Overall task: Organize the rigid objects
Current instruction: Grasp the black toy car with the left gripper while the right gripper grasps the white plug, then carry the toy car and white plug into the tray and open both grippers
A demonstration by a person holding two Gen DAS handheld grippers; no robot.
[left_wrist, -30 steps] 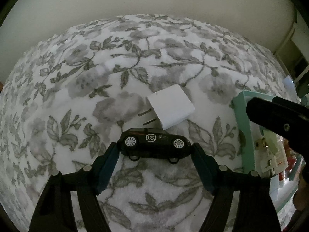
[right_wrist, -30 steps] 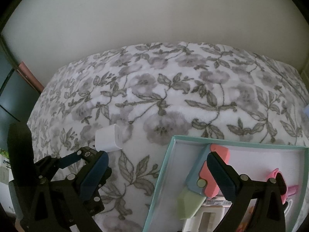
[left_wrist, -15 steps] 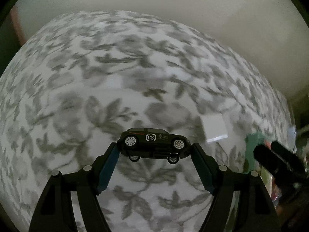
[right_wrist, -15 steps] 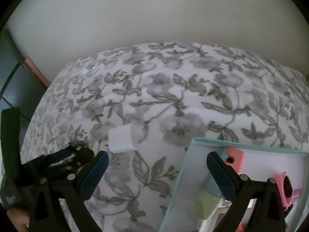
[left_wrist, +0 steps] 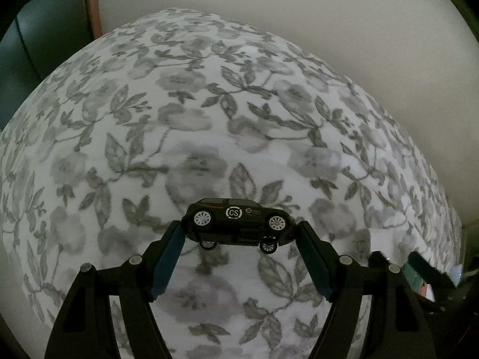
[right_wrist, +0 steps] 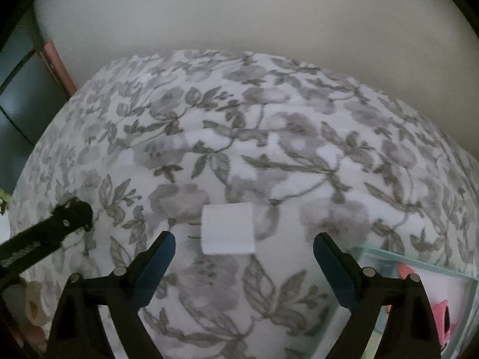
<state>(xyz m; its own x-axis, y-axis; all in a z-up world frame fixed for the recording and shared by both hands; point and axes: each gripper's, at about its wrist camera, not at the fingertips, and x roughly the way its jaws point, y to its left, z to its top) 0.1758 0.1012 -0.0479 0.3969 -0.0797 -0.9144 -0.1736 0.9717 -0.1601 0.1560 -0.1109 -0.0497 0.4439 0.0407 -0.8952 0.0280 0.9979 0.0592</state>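
A black toy car (left_wrist: 239,220) with a white CS mark hangs above the flowered bedspread (left_wrist: 209,113), held end to end by my left gripper (left_wrist: 239,229), which is shut on it. A white cube charger (right_wrist: 227,229) lies on the bedspread. My right gripper (right_wrist: 244,239) hovers over the charger with the cube between its fingertips. Its jaws are closing, and the pads stand clear of the cube on both sides. One black finger (right_wrist: 69,217) of the left gripper shows at the left of the right wrist view.
A teal-rimmed box (right_wrist: 413,261) holding pink pieces (right_wrist: 443,314) sits on the bed at the lower right. A pale wall runs behind the bed. A reddish post (left_wrist: 92,3) and dark furniture stand at the far left.
The left gripper rolled and swung left with the car, so charger and box slid to its view's right edge. The right gripper moved left from over the box to the charger and narrowed a little.
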